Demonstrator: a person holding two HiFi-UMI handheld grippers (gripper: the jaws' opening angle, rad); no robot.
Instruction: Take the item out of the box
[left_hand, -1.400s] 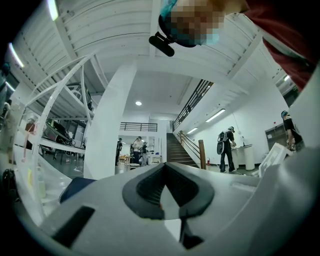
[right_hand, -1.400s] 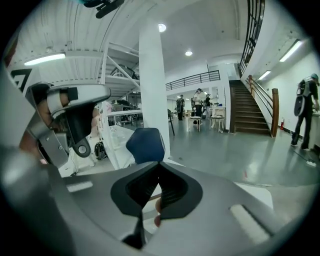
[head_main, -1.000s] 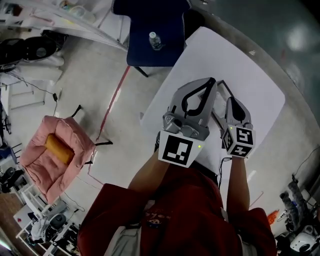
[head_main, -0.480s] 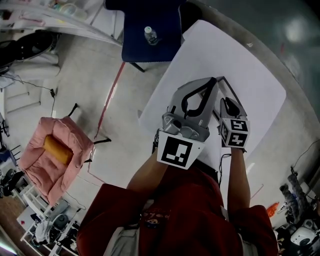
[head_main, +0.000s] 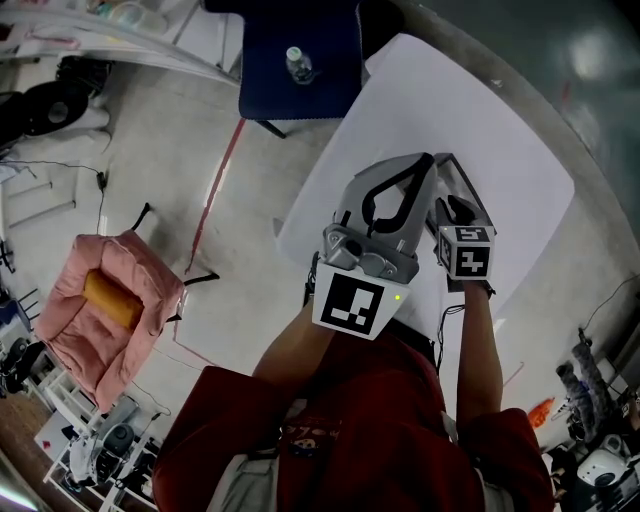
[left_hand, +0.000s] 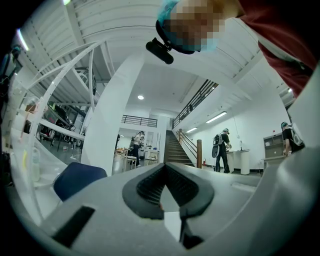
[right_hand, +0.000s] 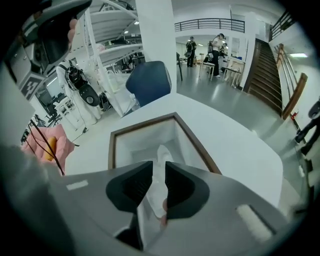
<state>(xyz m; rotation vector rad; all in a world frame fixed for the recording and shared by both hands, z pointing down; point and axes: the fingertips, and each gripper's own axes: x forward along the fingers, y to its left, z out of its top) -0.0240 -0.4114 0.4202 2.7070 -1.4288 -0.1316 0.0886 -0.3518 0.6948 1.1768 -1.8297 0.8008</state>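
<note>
White item — pinching it in the right gripper over the box. Holding the left gripper closed, empty.

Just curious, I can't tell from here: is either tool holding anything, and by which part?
The right tool pinches a white item by its upper part, over the open box. The left tool is shut on nothing.

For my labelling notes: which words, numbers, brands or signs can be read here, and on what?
No text is readable.
Two marker cubes: black-and-white square patterns, no letters.
Bottle label: too small to read.
Red shirt print: blurred.
Box and white tissue in the right tongs: no print visible.
</note>
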